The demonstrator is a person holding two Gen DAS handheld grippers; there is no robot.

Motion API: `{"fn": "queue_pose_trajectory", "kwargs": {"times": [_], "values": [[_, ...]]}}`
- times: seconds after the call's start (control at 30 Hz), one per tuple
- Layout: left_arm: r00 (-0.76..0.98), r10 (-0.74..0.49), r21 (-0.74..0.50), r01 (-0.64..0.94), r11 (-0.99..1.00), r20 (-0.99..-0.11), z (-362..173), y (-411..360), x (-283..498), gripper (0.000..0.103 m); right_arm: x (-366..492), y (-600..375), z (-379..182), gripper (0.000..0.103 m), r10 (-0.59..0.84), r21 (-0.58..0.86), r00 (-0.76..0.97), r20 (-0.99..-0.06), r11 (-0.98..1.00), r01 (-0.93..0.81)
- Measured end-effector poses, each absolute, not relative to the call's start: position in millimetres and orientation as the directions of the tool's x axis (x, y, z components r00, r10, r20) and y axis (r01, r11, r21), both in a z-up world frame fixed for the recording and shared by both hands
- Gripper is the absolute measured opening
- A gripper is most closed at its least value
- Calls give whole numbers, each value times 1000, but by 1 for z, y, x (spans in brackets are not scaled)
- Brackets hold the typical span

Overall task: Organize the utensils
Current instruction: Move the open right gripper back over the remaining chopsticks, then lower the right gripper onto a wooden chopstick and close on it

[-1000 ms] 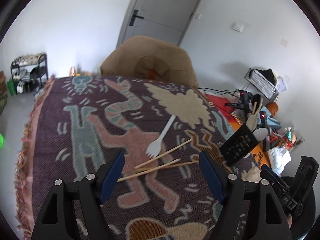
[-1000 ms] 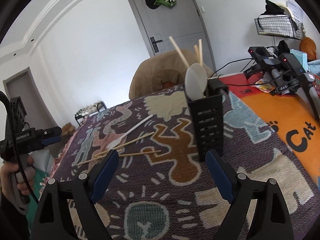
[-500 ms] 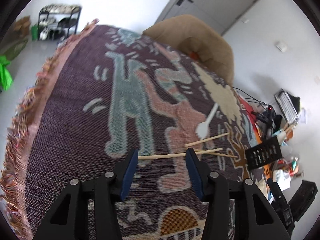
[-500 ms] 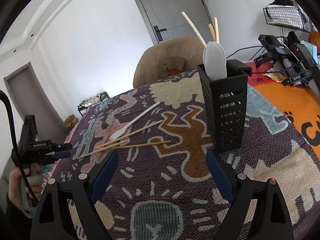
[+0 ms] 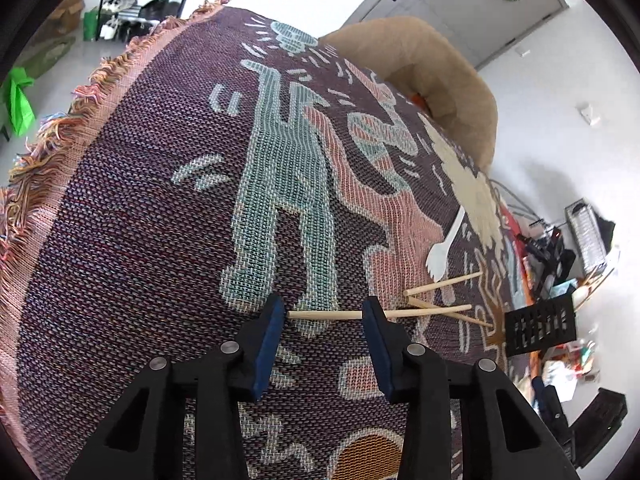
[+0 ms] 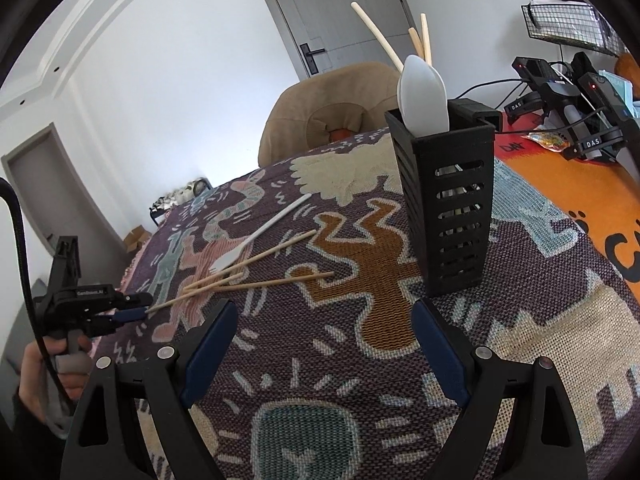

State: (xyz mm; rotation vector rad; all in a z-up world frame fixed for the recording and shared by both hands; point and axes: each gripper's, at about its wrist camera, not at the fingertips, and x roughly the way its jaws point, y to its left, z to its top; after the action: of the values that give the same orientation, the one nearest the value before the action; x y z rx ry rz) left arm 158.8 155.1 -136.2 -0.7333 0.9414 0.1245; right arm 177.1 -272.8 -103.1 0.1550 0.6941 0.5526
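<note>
Left gripper (image 5: 324, 318) jaws are closing w/ a wooden chopstick (image 5: 376, 314) lying crosswise btwn them on the patterned blanket (image 5: 140, 220), pads not yet pressing it. Right gripper (image 6: 324, 344) is hovering wide open, holding nothing; only its cam is showing the black utensil holder (image 6: 450, 208) up close, w/ a white spoon (image 6: 422, 94) and chopsticks standing in it.

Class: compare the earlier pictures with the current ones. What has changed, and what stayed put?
The left gripper came down over the near end of one chopstick; its jaws are closing, chopstick between them. The right gripper stays open; fork and holder unmoved.
</note>
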Motion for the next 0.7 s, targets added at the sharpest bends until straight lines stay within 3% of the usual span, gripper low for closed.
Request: {"fn": "queue_pose_trajectory", "kwargs": {"times": [0.1,0.17,0.37,0.7], "values": [[600,-197,-511,-415,753,-776,-137,155,159,36,175,-272,-104,88,530,312,629,-568,846,-432],[593,-213,-526,-425,737,-777,-141,158,161,14,173,-272,-103,88,530,309,630,-567,846,-434],[658,-248,-599,-382,704,-711,-134,160,149,8,169,-273,-96,88,529,302,639,-559,847,-437],[796,-242,-634,-216,742,-554,-61,155,119,3,165,-220,-88,86,574,201,579,-579,788,-582]]}}
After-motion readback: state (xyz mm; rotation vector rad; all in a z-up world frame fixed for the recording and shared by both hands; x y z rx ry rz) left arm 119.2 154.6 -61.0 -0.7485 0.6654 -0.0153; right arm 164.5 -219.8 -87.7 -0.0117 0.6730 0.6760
